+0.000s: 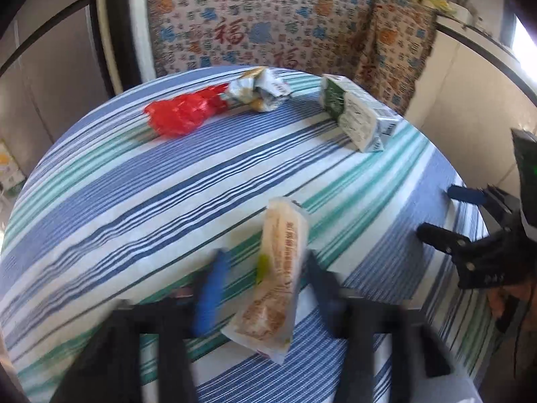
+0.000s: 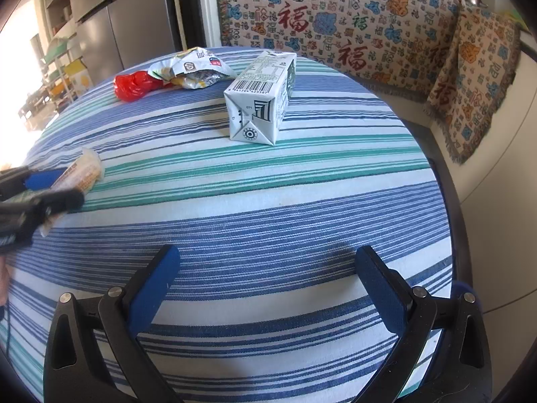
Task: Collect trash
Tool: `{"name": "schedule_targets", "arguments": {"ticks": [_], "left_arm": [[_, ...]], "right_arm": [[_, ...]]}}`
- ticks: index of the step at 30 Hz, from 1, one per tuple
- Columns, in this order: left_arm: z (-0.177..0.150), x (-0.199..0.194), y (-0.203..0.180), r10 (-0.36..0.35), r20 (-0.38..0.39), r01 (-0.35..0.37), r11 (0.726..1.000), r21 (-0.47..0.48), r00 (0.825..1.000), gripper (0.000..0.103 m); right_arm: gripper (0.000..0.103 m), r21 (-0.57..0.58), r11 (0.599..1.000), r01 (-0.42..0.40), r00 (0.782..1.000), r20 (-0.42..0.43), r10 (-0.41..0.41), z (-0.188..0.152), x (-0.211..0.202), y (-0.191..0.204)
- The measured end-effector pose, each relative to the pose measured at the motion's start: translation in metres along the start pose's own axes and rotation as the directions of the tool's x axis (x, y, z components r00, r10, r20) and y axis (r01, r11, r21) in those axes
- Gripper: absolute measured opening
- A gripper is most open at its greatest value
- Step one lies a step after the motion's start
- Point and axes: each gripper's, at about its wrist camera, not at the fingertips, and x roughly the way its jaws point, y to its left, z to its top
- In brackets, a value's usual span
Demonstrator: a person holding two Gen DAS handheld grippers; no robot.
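My left gripper is shut on a long pale snack wrapper, which hangs tilted over the near part of the striped round table. The right wrist view shows that gripper at the left edge with the wrapper sticking out past its fingers. Farther back lie a white and green milk carton, a red plastic bag and a crumpled foil wrapper. My right gripper stands open and empty over the cloth.
A bench with a patterned cover runs behind the table, and a matching cushion leans at its right. Grey cabinet doors stand at the back left. The table's rim curves close on the right.
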Motion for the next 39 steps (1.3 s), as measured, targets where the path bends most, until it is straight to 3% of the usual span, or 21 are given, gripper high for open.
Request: {"name": "schedule_targets", "arguments": {"ticks": [1, 6, 10, 12, 13, 15, 17, 18, 20, 23, 25, 27, 28, 30, 31, 32, 34, 37, 39], "left_arm": [[-0.001, -0.001, 0.003, 0.008, 0.005, -0.008, 1.0, -0.022, 1.0, 0.02], [-0.012, -0.009, 0.015, 0.092, 0.024, -0.09, 0.993, -0.082, 0.995, 0.02], [-0.017, -0.013, 0.014, 0.108, 0.026, -0.106, 0.992, -0.07, 0.994, 0.027], [-0.019, -0.014, 0.012, 0.1, 0.026, -0.098, 0.994, -0.057, 0.995, 0.036], [-0.02, -0.015, 0.012, 0.094, 0.025, -0.093, 0.994, -0.054, 0.995, 0.045], [-0.022, -0.017, 0.015, 0.083, 0.026, -0.081, 0.995, -0.064, 0.996, 0.049], [-0.022, -0.017, 0.018, 0.067, 0.029, -0.065, 0.995, -0.074, 0.997, 0.049], [-0.022, -0.018, 0.021, 0.056, 0.031, -0.053, 0.995, -0.083, 0.998, 0.049], [-0.021, -0.018, 0.024, 0.048, 0.033, -0.044, 0.995, -0.091, 0.998, 0.049], [-0.022, -0.019, 0.026, 0.051, 0.033, -0.048, 0.994, -0.094, 0.998, 0.049], [-0.022, -0.019, 0.025, 0.054, 0.033, -0.05, 0.994, -0.094, 0.998, 0.049], [-0.022, -0.019, 0.024, 0.061, 0.031, -0.058, 0.994, -0.088, 0.998, 0.049], [-0.022, -0.018, 0.023, 0.067, 0.03, -0.064, 0.994, -0.083, 0.997, 0.05], [-0.021, -0.019, 0.022, 0.069, 0.029, -0.067, 0.995, -0.081, 0.997, 0.05], [-0.022, -0.018, 0.022, 0.069, 0.029, -0.066, 0.995, -0.081, 0.997, 0.05], [-0.022, -0.019, 0.023, 0.066, 0.03, -0.064, 0.995, -0.083, 0.997, 0.05], [-0.022, -0.019, 0.024, 0.059, 0.031, -0.056, 0.994, -0.089, 0.998, 0.05], [-0.024, -0.021, 0.025, 0.057, 0.03, -0.054, 0.995, -0.089, 0.998, 0.05], [-0.026, -0.022, 0.025, 0.07, 0.026, -0.068, 0.995, -0.073, 0.997, 0.05]], "right_arm": [[0.103, 0.0, 1.0, -0.001, 1.0, 0.001, 0.001, -0.001, -0.001, 0.0], [0.101, -0.01, 1.0, 0.017, 1.0, 0.012, -0.017, 0.004, -0.004, 0.0], [0.101, -0.03, 0.999, 0.036, 0.997, 0.072, -0.034, 0.045, -0.016, 0.004], [0.101, 0.025, 1.0, 0.013, 0.998, 0.058, -0.015, 0.074, -0.009, -0.002], [0.101, 0.043, 0.999, 0.017, 0.999, 0.051, -0.019, 0.084, -0.005, -0.004], [0.096, 0.075, 0.996, 0.044, 0.999, 0.029, -0.046, 0.104, 0.01, -0.01], [0.078, 0.084, 0.995, 0.053, 0.999, -0.009, -0.053, 0.114, 0.024, -0.012], [0.075, 0.086, 0.995, 0.046, 0.998, -0.044, -0.042, 0.117, 0.034, -0.014], [0.038, 0.098, 0.995, 0.029, 0.998, -0.06, -0.023, 0.114, 0.041, -0.017], [0.038, 0.12, 0.993, -0.021, 0.999, -0.032, 0.025, 0.106, 0.026, -0.015], [0.038, 0.187, 0.969, -0.161, 0.986, -0.016, 0.166, 0.094, 0.011, -0.016], [0.038, 0.28, 0.909, -0.308, 0.947, -0.005, 0.322, 0.08, 0.002, -0.021], [0.039, 0.338, 0.864, -0.373, 0.917, -0.006, 0.399, 0.069, 0.001, -0.026], [0.039, 0.439, 0.789, -0.431, 0.872, -0.024, 0.489, 0.047, 0.009, -0.04], [0.04, 0.464, 0.774, -0.431, 0.864, -0.035, 0.502, 0.037, 0.015, -0.046], [0.047, 0.484, 0.768, -0.42, 0.864, -0.045, 0.502, 0.028, 0.019, -0.055], [0.049, 0.517, 0.745, -0.422, 0.869, -0.004, 0.494, 0.016, 0.018, -0.072], [0.062, 0.495, 0.801, -0.337, 0.922, 0.0, 0.387, 0.009, 0.008, -0.091], [0.074, 0.43, 0.861, -0.271, 0.953, -0.006, 0.302, 0.008, -0.001, -0.092]]}}
